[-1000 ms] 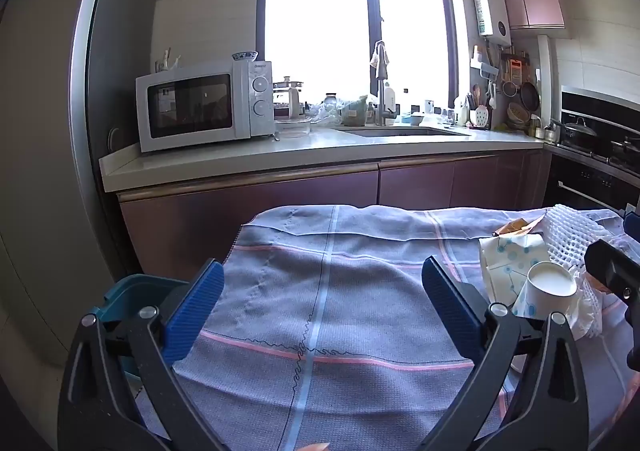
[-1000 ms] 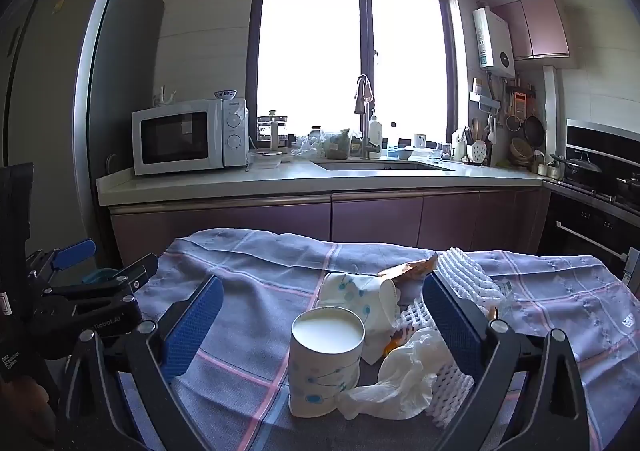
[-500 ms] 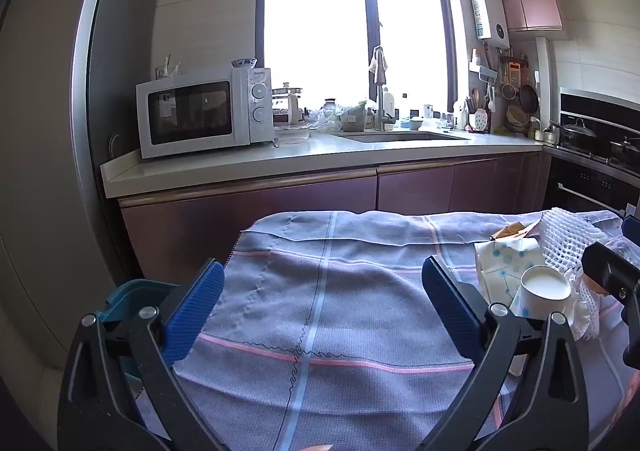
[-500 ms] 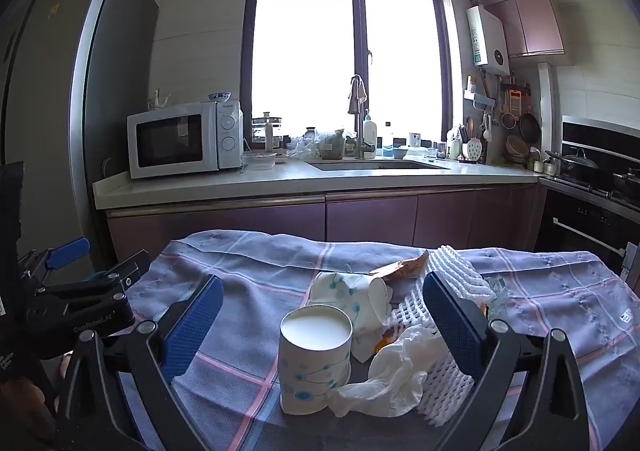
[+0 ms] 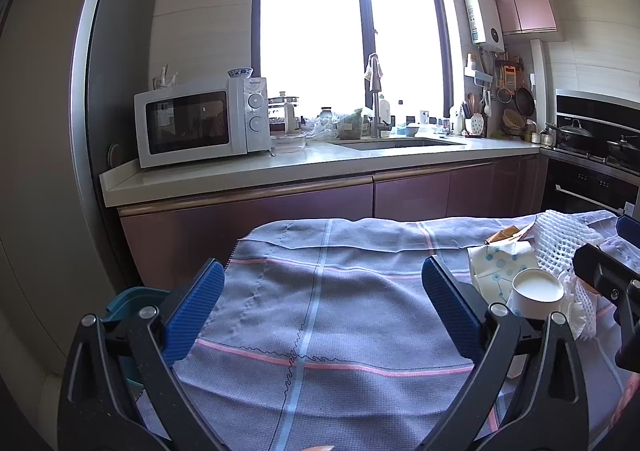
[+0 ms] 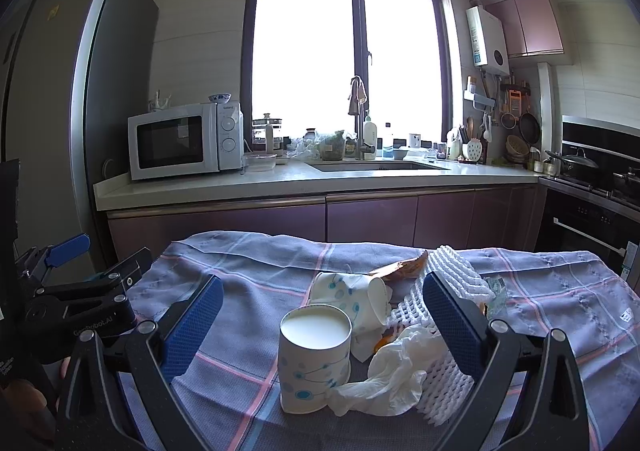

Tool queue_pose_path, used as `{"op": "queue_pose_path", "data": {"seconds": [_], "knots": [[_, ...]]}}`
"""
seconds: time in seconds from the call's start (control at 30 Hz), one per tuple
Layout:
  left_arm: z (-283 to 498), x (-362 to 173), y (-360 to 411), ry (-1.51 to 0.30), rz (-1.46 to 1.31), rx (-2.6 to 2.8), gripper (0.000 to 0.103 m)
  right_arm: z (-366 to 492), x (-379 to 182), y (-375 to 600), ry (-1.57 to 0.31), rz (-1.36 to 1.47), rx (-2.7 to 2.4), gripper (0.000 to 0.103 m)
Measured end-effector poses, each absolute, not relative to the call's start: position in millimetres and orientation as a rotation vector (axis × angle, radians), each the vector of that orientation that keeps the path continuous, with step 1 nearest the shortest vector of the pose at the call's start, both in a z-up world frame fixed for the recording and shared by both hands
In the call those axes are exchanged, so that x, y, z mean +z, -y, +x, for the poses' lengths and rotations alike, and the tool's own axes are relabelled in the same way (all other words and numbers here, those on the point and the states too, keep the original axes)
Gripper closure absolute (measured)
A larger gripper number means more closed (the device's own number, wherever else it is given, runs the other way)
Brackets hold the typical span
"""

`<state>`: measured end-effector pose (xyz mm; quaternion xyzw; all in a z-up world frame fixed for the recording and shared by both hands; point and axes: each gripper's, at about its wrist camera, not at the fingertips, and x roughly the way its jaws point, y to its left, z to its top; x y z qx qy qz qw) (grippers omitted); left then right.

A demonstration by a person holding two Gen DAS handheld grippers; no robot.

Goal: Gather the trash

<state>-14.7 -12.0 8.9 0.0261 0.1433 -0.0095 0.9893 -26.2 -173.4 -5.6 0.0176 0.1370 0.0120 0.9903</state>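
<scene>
A pile of trash lies on the checked cloth: an upright paper cup with blue dots, a tipped paper cup behind it, a crumpled white tissue, white foam netting and a brown scrap. My right gripper is open, and the upright cup stands between its blue pads. My left gripper is open over bare cloth, with the same upright cup and netting to its right. A teal bin shows past the table's left edge.
Behind the table runs a kitchen counter with a white microwave and a sink. A stove with pots is on the right. A tall grey fridge stands at the left.
The right gripper has come closer to the upright cup, which now sits larger and more centred between its fingers. The left gripper has hardly moved.
</scene>
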Motion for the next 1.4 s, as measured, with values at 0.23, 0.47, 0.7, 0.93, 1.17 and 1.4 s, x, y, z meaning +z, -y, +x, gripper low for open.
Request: {"op": "queue_pose_path", "data": {"seconds": [0.23,0.47,0.7,0.93,1.17,1.4], "knots": [[-15.6,9.4,11.7,-0.286,0.054,-0.019,0.006,-26.5,-6.1,174.1,-0.273,0.037,0.023,0.006],[-16.3,8.1,13.0,-0.282,0.057,-0.022,0.006,-26.9,-8.1,175.4,-0.272,0.041,0.019,0.006],[-16.8,7.3,14.0,-0.278,0.057,-0.024,0.006,-27.0,-8.5,175.1,-0.272,0.041,0.017,0.006],[-17.1,7.2,15.1,-0.275,0.057,-0.025,0.006,-26.0,-9.3,174.8,-0.272,0.042,0.014,0.006],[-17.9,6.7,16.0,-0.275,0.056,-0.028,0.006,-25.6,-10.4,175.8,-0.274,0.043,0.013,0.006],[-17.1,6.3,16.3,-0.276,0.055,-0.03,0.006,-25.6,-10.5,175.8,-0.273,0.045,0.013,0.006]]}}
